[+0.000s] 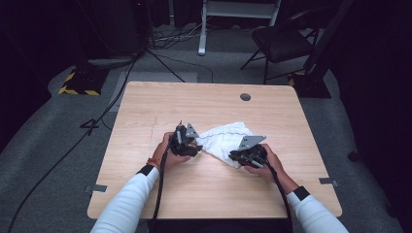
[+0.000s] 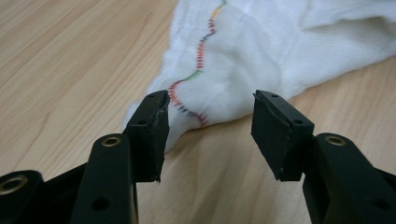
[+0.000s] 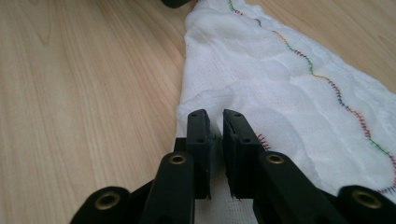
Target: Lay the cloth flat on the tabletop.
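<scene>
Nearest us, the right gripper (image 3: 215,122) has its jaws pinching the near hem of the white cloth (image 3: 280,93), while the left gripper (image 2: 210,107) holds its jaws spread around another corner without pressing it. The cloth lies rumpled at the middle of the tabletop (image 1: 160,102) between both grippers, its coloured stitched edge wandering across it. We judge the work barely begun: one corner gripped, the second probably about to be taken, spreading or folding still ahead.
</scene>
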Demonstrator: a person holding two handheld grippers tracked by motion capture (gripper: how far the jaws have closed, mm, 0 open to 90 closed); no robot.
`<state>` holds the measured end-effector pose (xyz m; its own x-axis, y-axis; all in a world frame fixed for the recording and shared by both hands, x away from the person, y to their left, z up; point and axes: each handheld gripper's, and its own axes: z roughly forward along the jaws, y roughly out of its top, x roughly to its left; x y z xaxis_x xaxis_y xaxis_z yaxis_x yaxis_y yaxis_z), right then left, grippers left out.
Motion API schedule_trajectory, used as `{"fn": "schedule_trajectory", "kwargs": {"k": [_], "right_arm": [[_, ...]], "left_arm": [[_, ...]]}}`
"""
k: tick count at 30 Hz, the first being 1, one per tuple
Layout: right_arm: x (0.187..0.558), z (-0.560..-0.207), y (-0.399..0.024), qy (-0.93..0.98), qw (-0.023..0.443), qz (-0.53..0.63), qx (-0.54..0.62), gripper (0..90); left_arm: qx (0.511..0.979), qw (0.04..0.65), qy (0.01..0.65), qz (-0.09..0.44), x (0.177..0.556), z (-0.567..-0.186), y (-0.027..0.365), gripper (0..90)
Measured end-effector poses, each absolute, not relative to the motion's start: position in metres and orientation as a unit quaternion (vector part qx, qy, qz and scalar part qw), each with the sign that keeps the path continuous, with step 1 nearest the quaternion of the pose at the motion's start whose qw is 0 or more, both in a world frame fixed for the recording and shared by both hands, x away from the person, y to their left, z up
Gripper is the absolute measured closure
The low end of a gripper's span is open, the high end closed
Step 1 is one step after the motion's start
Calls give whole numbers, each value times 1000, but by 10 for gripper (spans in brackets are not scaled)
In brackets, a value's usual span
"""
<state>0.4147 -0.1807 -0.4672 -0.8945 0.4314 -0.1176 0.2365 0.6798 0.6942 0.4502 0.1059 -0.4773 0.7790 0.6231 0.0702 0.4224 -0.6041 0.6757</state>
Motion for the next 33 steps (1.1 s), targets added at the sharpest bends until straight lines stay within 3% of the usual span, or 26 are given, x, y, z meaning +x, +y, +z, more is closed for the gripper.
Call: {"fn": "schedule_trajectory", "kwargs": {"k": [20, 28, 33], "right_arm": [[389, -465, -273, 881, 154, 357, 270, 846], [388, -467, -298, 869, 166, 351, 306, 691], [393, -456, -314, 849, 197, 360, 333, 625]], "left_arm": [[882, 331, 300, 147, 452, -477, 109, 465], [886, 329, 293, 145, 449, -475, 105, 422], [887, 328, 292, 146, 445, -471, 109, 368]]}}
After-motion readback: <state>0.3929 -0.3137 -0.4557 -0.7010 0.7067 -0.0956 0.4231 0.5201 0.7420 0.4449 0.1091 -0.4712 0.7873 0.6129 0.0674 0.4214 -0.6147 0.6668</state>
